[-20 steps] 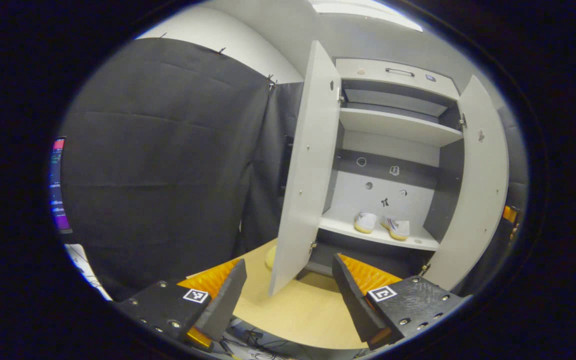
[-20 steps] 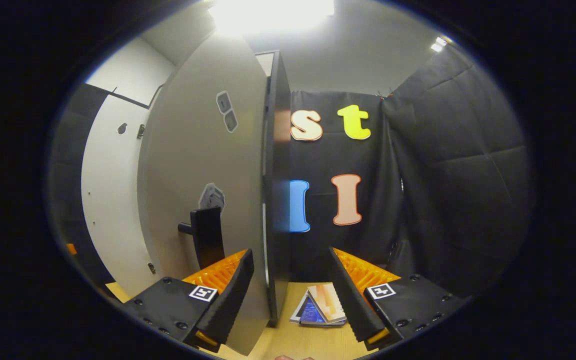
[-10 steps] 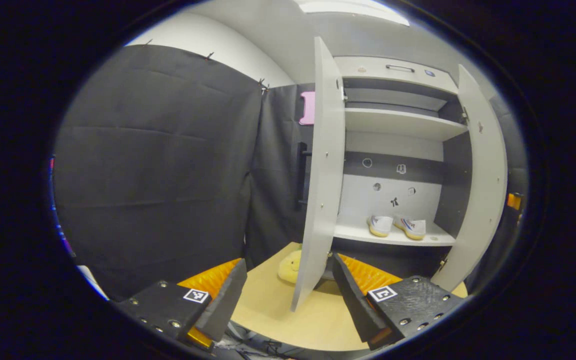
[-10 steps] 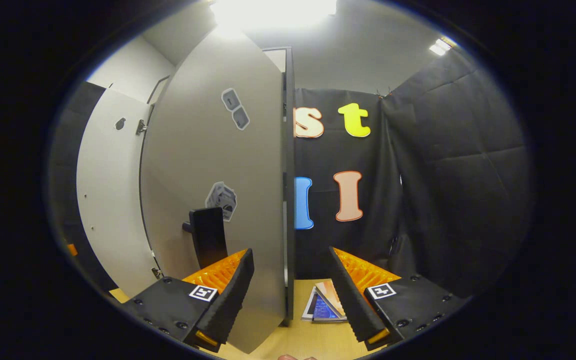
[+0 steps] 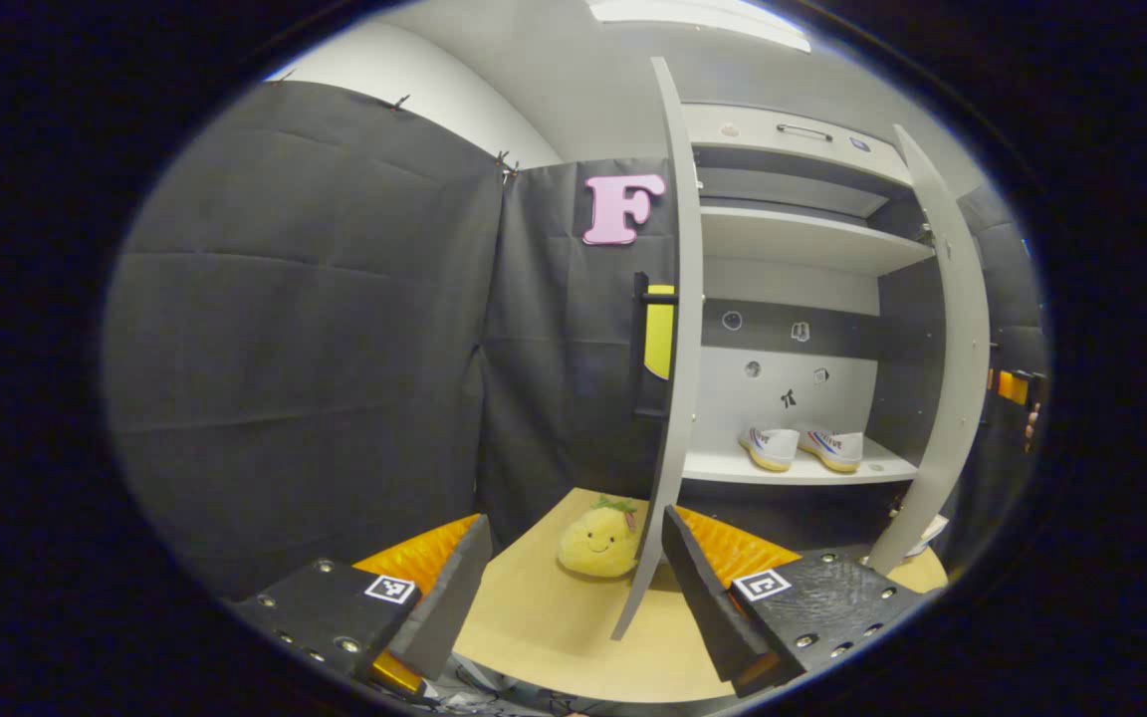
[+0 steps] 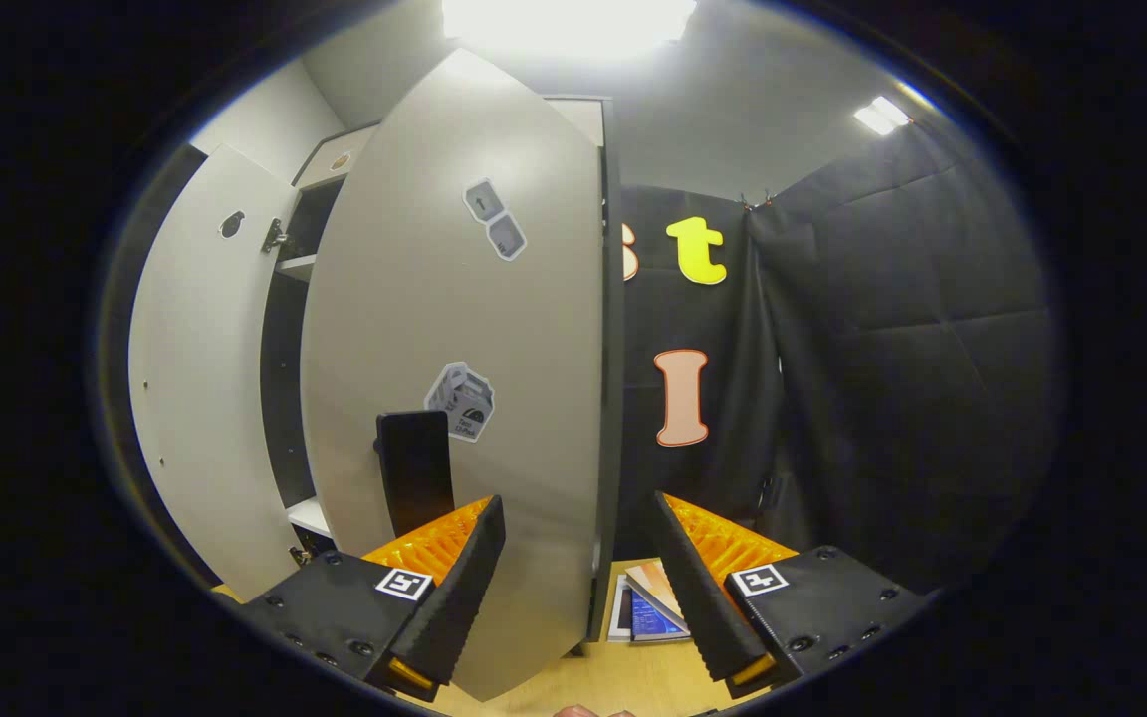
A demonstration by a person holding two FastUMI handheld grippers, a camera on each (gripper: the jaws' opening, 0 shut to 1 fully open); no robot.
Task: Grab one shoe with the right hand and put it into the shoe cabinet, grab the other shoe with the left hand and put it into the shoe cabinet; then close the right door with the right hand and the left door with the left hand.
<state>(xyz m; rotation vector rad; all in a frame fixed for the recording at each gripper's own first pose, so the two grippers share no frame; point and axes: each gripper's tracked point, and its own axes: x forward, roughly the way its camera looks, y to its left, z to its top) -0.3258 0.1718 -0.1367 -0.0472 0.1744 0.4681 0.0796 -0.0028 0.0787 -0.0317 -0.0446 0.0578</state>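
In the left gripper view the left door (image 5: 678, 329) now stands edge-on, uncovering its black handle (image 5: 641, 344) and a yellow plush toy (image 5: 598, 540). In the right gripper view the right door (image 6: 479, 398) swings further toward the cabinet.

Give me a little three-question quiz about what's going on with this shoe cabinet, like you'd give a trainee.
1. True or false: both shoes already sit on a shelf inside the shoe cabinet.
2. Which soft toy lies on the wooden table by the left door? A) a teddy bear B) a yellow pineapple plush C) a green frog
3. Fill in: in the right gripper view, the right gripper is ____, with the right door edge between its fingers.

Key: 1 true. 2 B, the pineapple plush. 3 open.
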